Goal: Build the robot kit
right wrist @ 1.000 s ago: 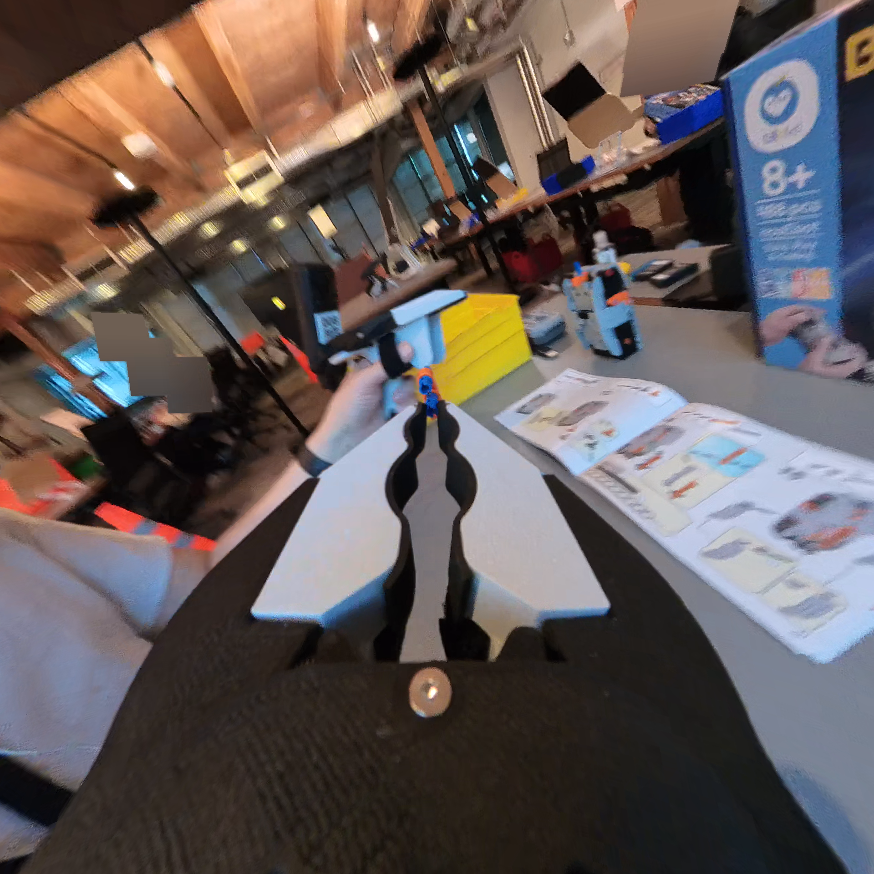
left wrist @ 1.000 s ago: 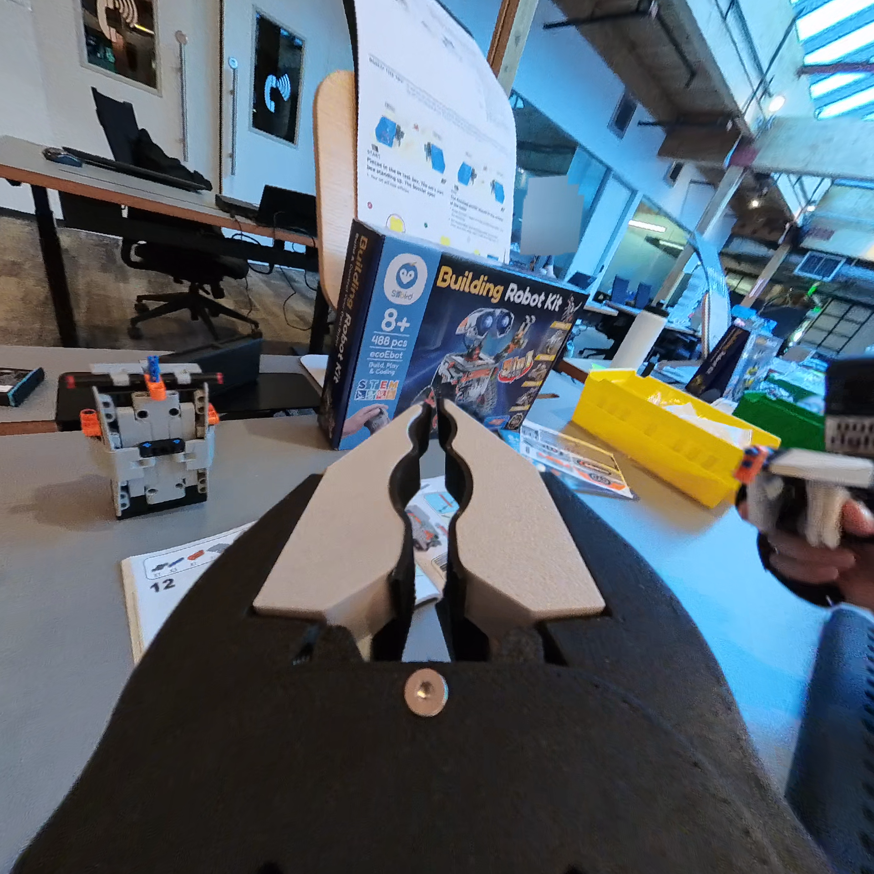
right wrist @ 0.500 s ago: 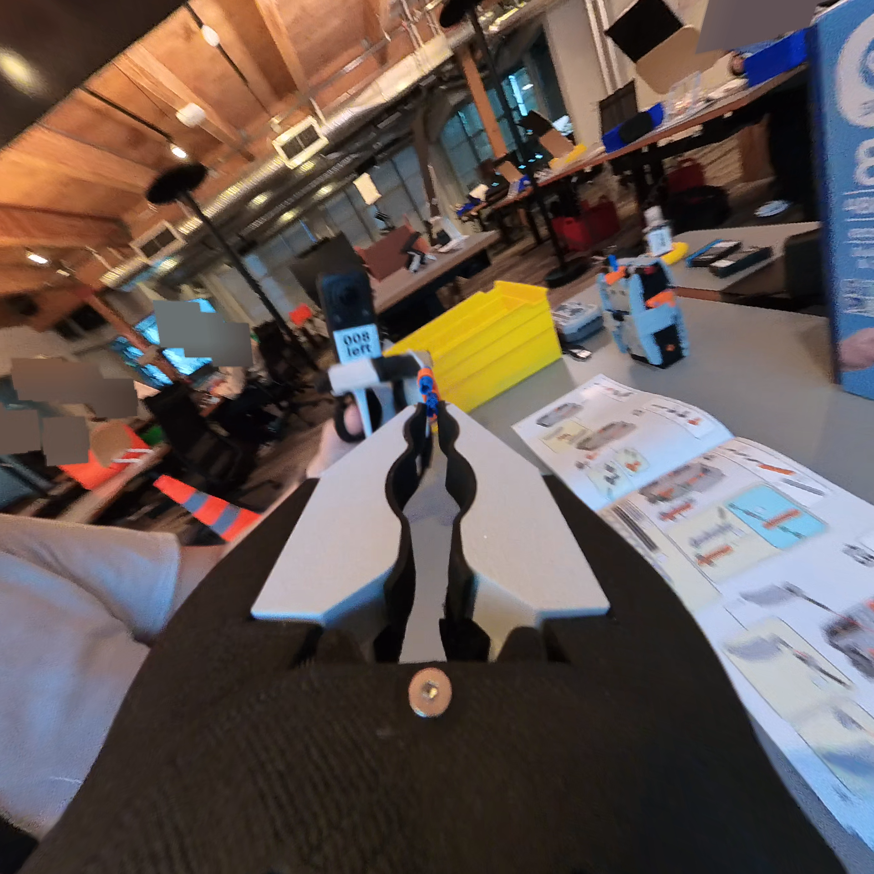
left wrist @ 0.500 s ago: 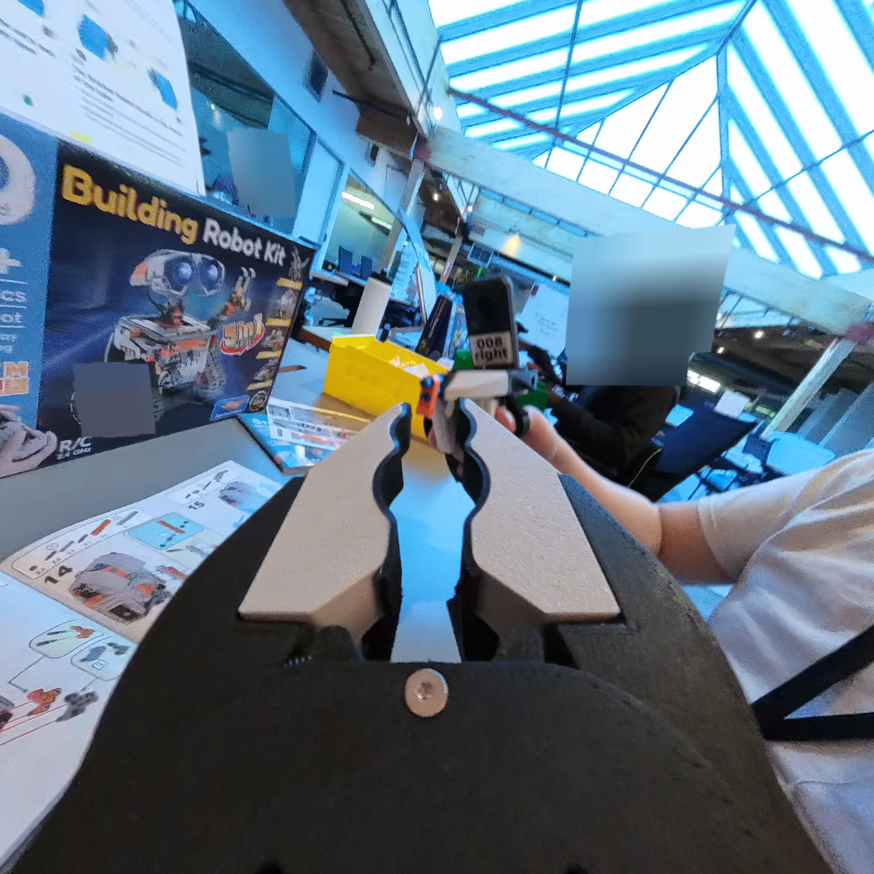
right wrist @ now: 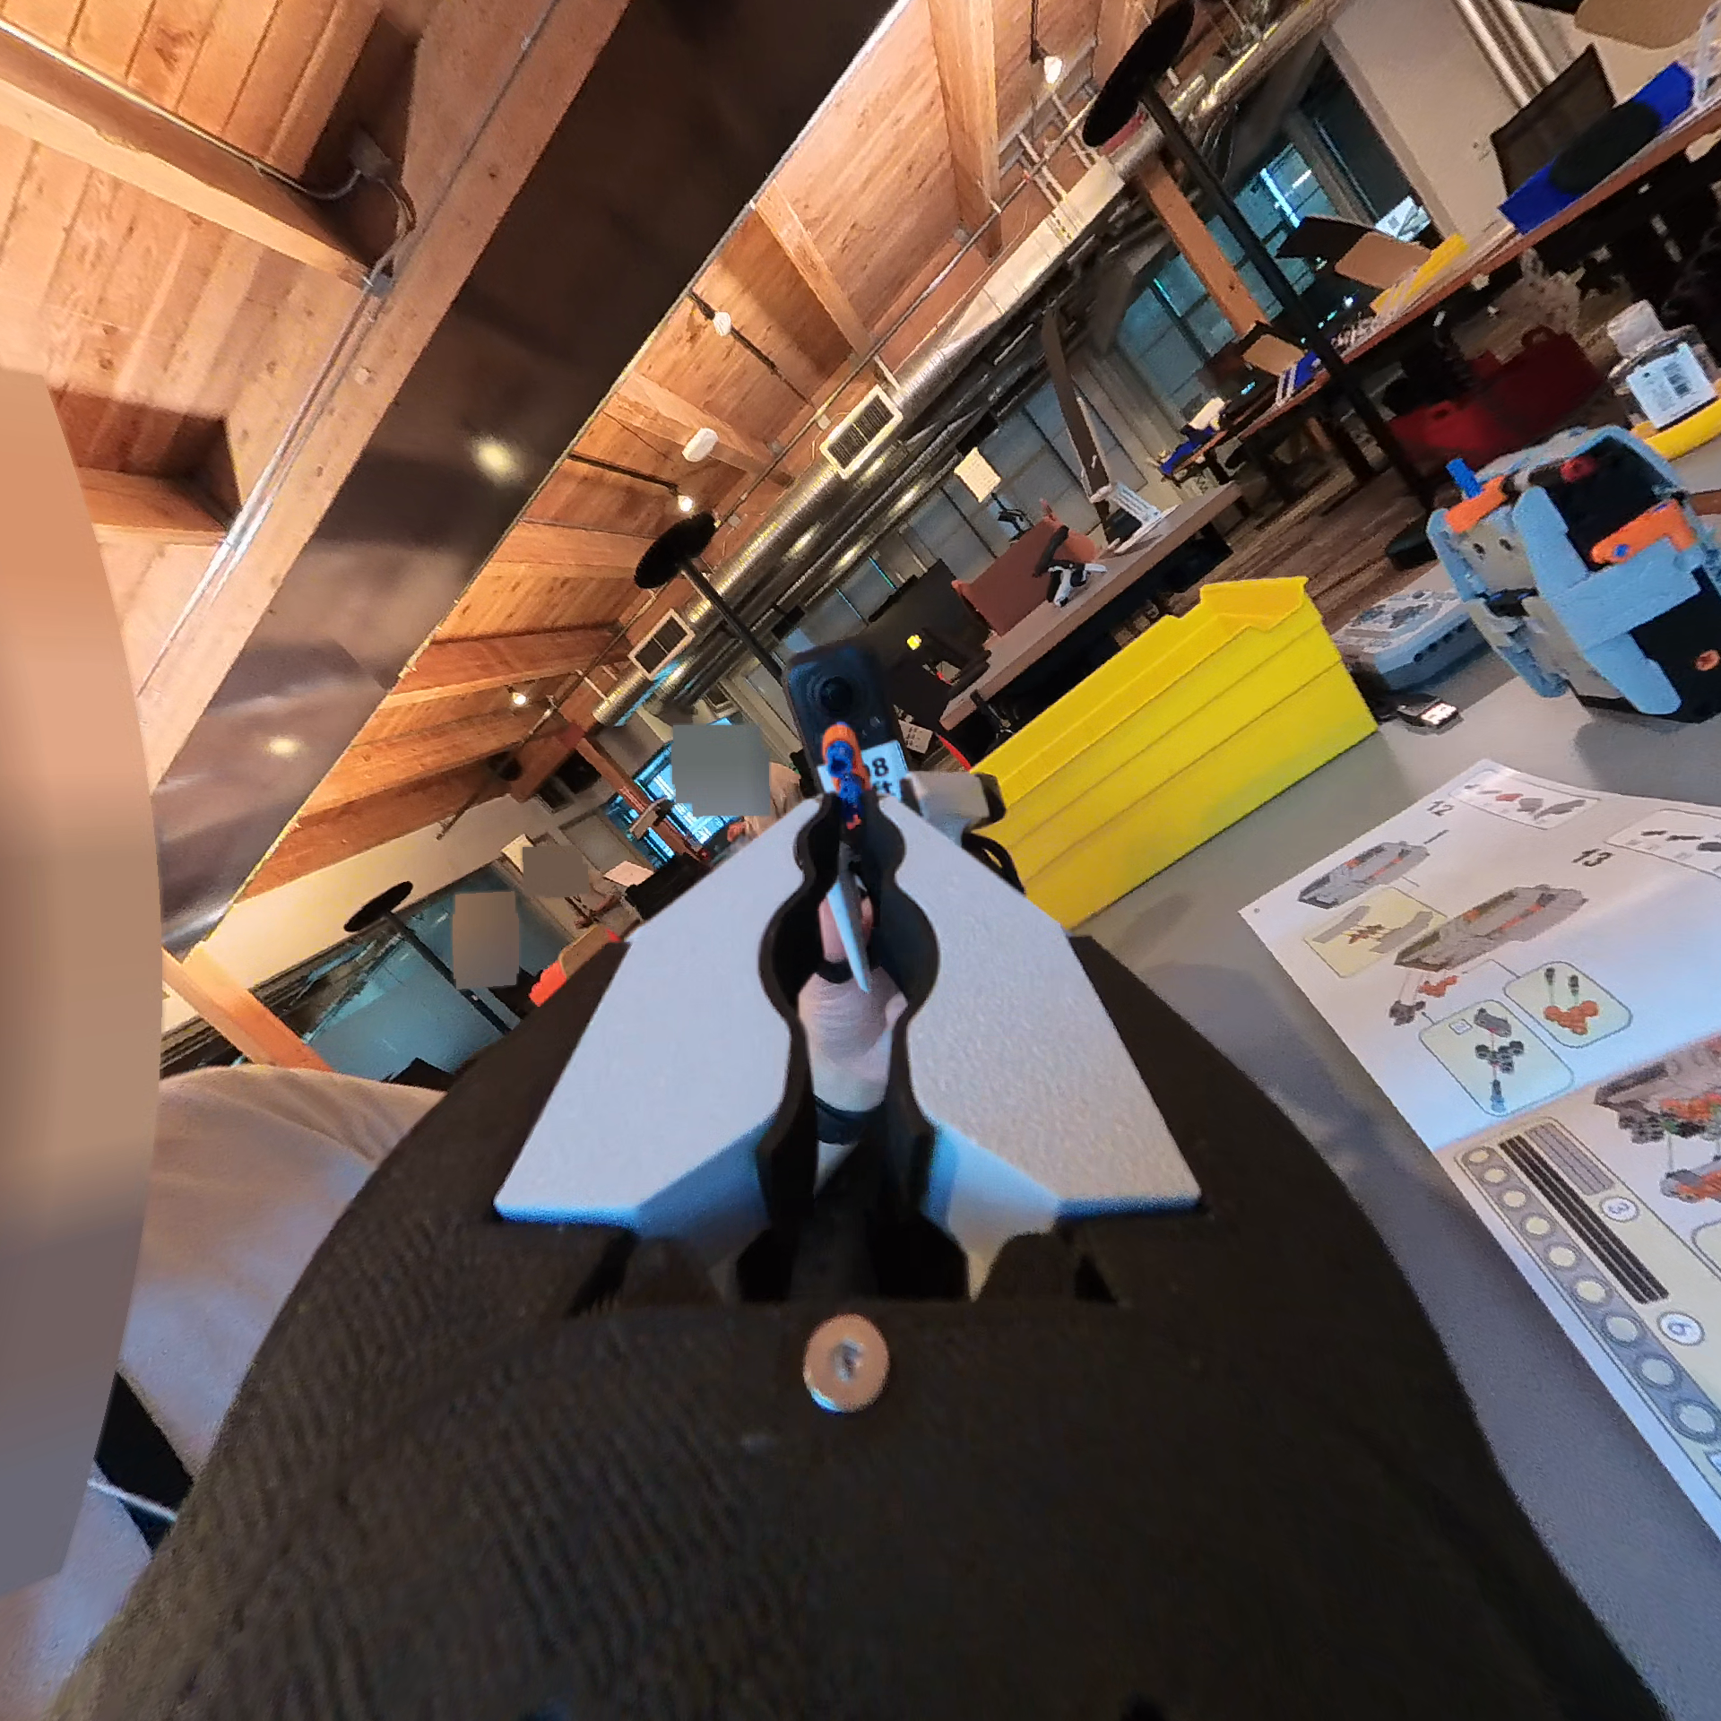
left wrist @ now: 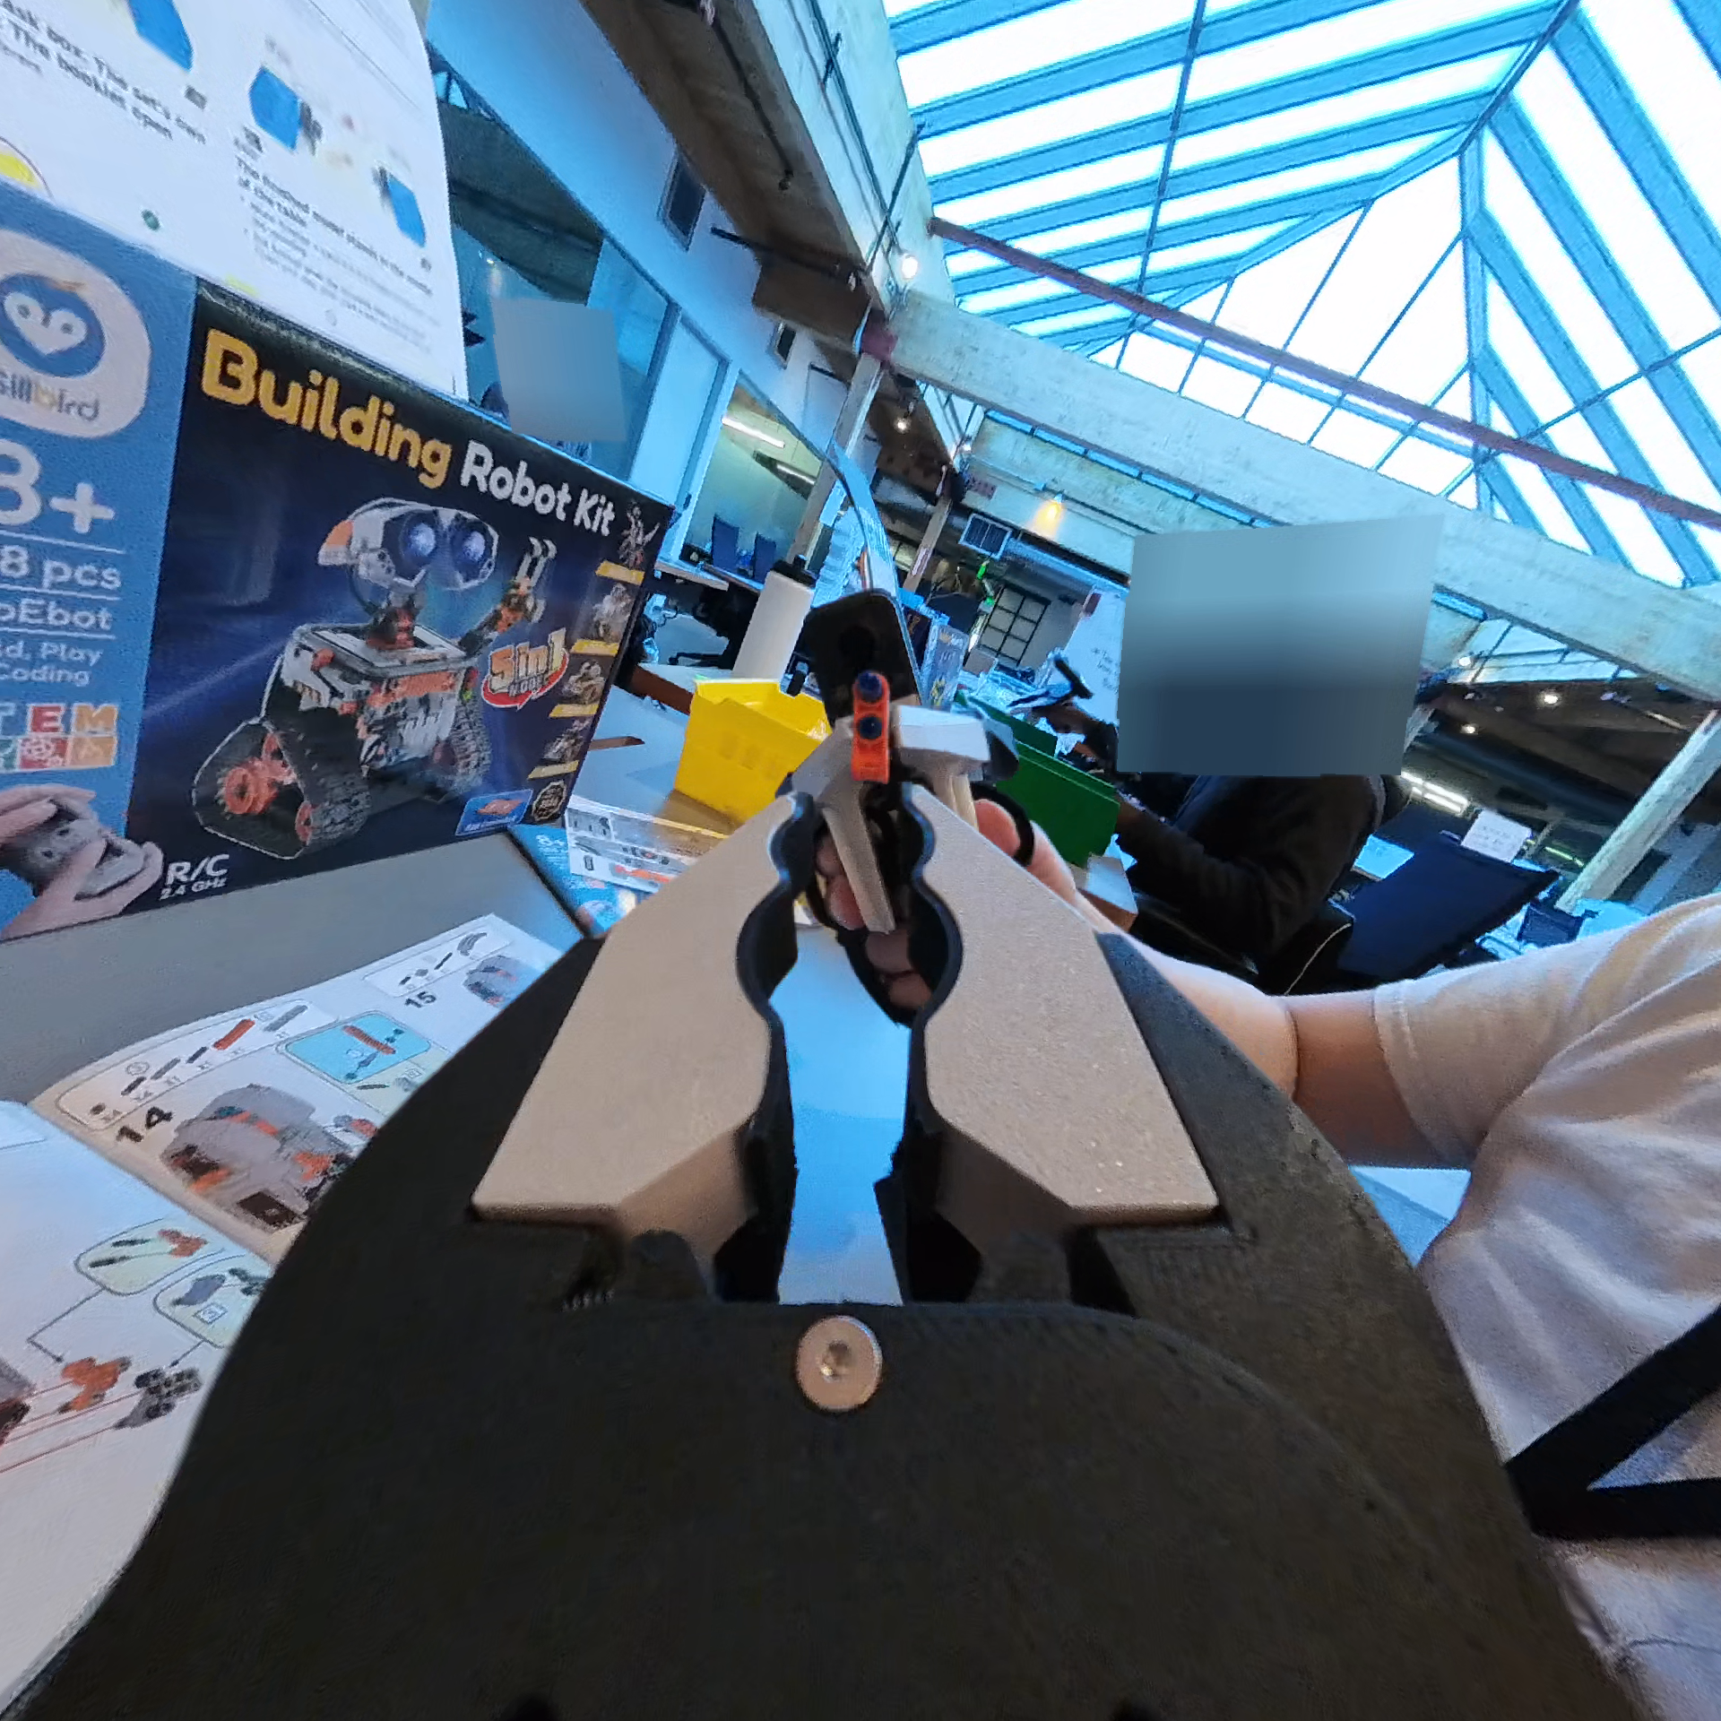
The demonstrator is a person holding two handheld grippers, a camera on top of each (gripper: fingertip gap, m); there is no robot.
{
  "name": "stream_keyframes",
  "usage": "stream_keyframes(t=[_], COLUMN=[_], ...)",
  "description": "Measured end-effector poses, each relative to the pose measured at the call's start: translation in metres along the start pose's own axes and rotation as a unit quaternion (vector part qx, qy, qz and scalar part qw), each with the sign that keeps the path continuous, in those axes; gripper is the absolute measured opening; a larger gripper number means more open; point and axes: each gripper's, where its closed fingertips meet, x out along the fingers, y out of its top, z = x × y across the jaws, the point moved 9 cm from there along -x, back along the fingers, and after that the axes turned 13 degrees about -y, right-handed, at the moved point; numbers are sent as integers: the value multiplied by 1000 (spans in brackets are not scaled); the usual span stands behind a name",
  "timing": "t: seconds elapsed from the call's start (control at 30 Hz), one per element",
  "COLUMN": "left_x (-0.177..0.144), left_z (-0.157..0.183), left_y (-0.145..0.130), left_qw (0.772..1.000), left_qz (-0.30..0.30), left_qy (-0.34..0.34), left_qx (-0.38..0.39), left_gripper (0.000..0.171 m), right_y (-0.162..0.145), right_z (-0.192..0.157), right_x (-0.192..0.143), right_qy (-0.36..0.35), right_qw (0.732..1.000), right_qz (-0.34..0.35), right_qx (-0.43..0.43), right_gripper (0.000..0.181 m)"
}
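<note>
Two grippers meet tip to tip above the grey table [left wrist: 279, 922]: in the left wrist view my left gripper [left wrist: 855, 818] shows its fingers a narrow gap apart, gripping nothing. Just beyond it the right gripper [left wrist: 875, 782] carries a small orange-and-blue piece [left wrist: 869, 736], with the kit box [left wrist: 372, 605] and open booklet [left wrist: 279, 1071] to the left. In the right wrist view my fingers pinch that piece at their tips, with the yellow bin [right wrist: 1192, 726] and a grey toy model [right wrist: 1583, 596] off to the right.

Orange piece [left wrist: 870, 738] with blue pins; yellow bin [right wrist: 1201, 736]; dark-blue box [left wrist: 372, 596]; grey, orange-trimmed model [right wrist: 1583, 596]; grey table [right wrist: 1211, 950].
</note>
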Motion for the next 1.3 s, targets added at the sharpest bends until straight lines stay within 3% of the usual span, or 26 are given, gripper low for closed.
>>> stream_keyframes(t=[0.17, 0.47, 0.6, 0.7, 0.8, 1.07, 1.3], left_x=[4, -2, -21, -40, -49, -49, -56], left_z=[-1, 3, 14, 18, 15, 4, -8], left_y=[-5, 0, 23, 35, 37, 32, 28], left_qw=[1000, 999, 994, 992, 993, 985, 992], left_qz=[-12, -46, -61, -39, -23, -64, -39], left_qy=[-10, -10, 33, 52, 52, 108, 108], left_qx=[-16, -2, 90, 108, 105, 118, 51], left_gripper=[5, 5, 5, 5, 5, 5, 5], right_y=[-7, -10, 1, 7, 8, 7, 5], right_z=[2, 0, -7, -12, -9, 18, 32], right_x=[4, 12, 44, 71, 81, 86, 86], right_qy=[-3, 3, 38, 50, 59, 78, 67], right_qw=[1000, 998, 995, 991, 989, 990, 992], right_qz=[-13, -44, -61, -80, -90, -110, -96], right_qx=[-4, -34, -68, -97, -103, -35, -37], right_gripper=[3, 2, 3, 3, 3, 3, 4])
